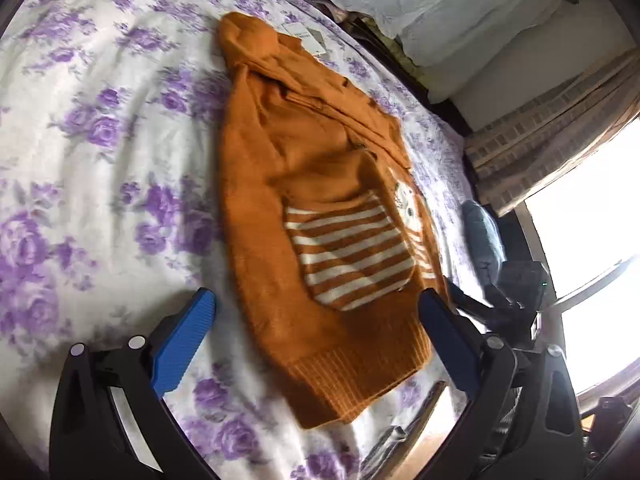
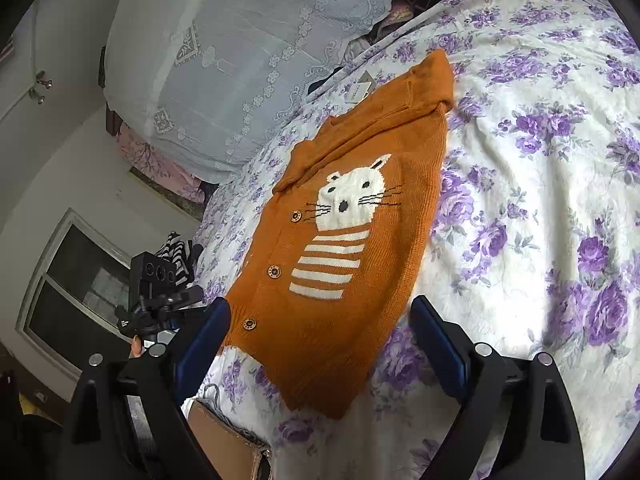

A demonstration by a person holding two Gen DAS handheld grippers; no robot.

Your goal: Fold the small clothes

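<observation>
A small orange knit cardigan [image 1: 320, 200] with a white cat and stripes lies flat on the flowered bed sheet [image 1: 100, 140], its hem nearest me and one side folded over the front. It also shows in the right wrist view [image 2: 360, 220], with wooden buttons and a paper tag by the collar. My left gripper [image 1: 316, 312] is open, its blue fingers above and either side of the hem. My right gripper [image 2: 320, 320] is open too, straddling the hem from the other side, empty.
A pale lace-covered pillow [image 2: 240, 60] lies at the head of the bed. A blue garment [image 1: 482, 236] sits at the bed's edge near a window [image 1: 592, 220]. A camera on a tripod [image 2: 160, 284] stands beside the bed. A cardboard box [image 2: 224, 436] is below the edge.
</observation>
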